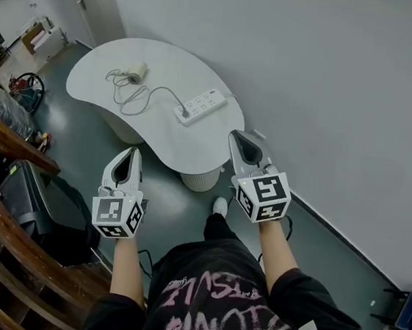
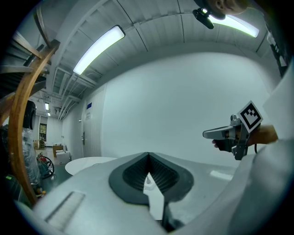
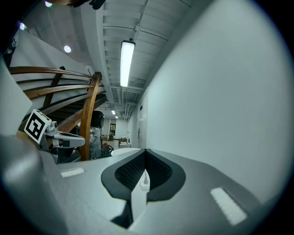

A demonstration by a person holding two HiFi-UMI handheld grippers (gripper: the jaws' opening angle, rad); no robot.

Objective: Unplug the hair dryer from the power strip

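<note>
Both claws are held in front of the person's body, short of the bench [image 1: 157, 139] and well apart from everything on it.

Left claw [image 1: 131, 151]: jaws together, nothing between them. Right claw [image 1: 239, 136]: jaws together, nothing between them.

The power strip [image 1: 201, 106] lies ahead of both claws, near the bench edge on the wall side. It is white, and its long axis runs diagonally, from near-left to far-right. The plug [image 1: 185, 111] sits in the strip's near-left end. The right claw appears nearer to the strip and plug.

The hair dryer [image 1: 136, 72] lies farther off, to the left of the strip. It shows as a small pale body; finer detail cannot be made out. Its grey cord [image 1: 143, 96] runs in loose loops to the plug.

Unplugging is not yet begun.
</note>
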